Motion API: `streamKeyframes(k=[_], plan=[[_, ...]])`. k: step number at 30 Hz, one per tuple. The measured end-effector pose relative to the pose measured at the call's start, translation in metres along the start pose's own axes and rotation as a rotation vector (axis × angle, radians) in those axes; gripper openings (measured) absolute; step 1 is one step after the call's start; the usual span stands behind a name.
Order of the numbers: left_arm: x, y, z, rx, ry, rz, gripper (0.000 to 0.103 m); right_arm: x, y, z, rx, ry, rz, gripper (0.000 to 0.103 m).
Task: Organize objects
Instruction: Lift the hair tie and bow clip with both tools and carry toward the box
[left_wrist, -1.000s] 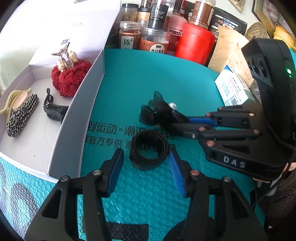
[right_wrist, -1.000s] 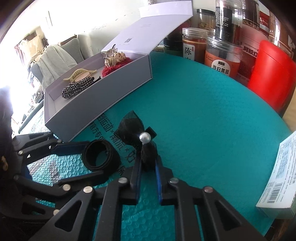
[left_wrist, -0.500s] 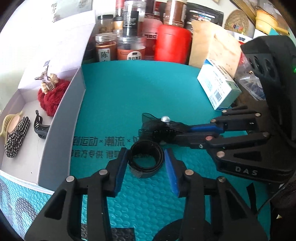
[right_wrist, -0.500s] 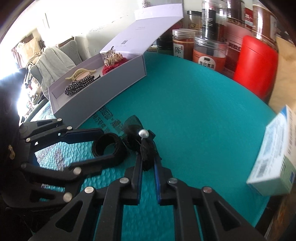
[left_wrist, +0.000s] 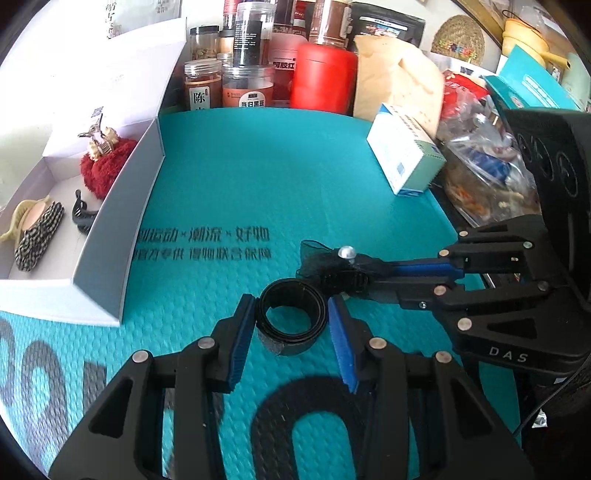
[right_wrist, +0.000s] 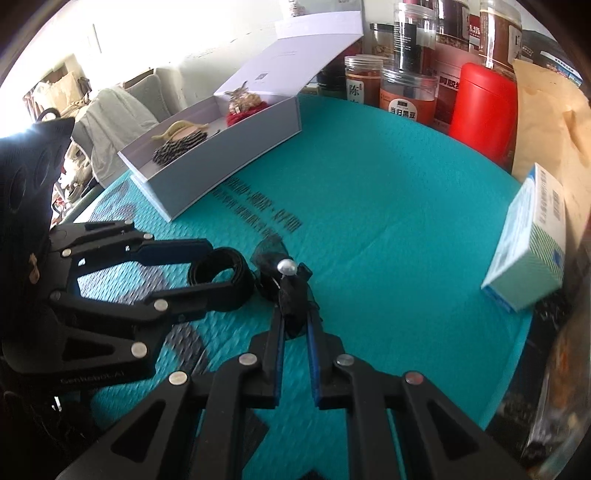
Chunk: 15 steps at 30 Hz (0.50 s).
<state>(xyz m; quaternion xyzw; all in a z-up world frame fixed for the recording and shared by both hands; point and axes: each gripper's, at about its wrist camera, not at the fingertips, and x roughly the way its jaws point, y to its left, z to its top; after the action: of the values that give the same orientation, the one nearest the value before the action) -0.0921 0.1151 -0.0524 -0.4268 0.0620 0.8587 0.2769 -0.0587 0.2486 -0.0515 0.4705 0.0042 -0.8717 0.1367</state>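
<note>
L claw (left_wrist: 291, 325) now clenching band (left_wrist: 291, 320), R claw (right_wrist: 293, 325) gripping bow clip (right_wrist: 286, 275); both lifting, box (left_wrist: 122, 236) next imo.

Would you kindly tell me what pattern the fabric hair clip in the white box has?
A black-and-white check; the fabric hair clip shows best in the left wrist view.

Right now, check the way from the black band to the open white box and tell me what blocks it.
Nothing lies on the teal mat between the black band, clamped in the left hand-held gripper, and the white box. Only the box's near wall has to be cleared.
</note>
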Motion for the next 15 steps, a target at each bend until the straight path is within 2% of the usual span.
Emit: streamKeyframes(k=[7,12,15], plan=[[-0.023,-0.016,-0.027,0.003,0.018,0.014,0.039,-0.015,0.013,-0.029,0.012,-0.001,0.025,0.011],[-0.034,-0.019,-0.044,-0.003,0.029,0.024,0.039,-0.013,0.023,-0.044,-0.008,0.034,0.045,0.011],[-0.036,-0.022,-0.048,0.014,0.026,0.037,0.039,-0.012,0.028,-0.048,-0.021,0.023,0.025,0.017]])
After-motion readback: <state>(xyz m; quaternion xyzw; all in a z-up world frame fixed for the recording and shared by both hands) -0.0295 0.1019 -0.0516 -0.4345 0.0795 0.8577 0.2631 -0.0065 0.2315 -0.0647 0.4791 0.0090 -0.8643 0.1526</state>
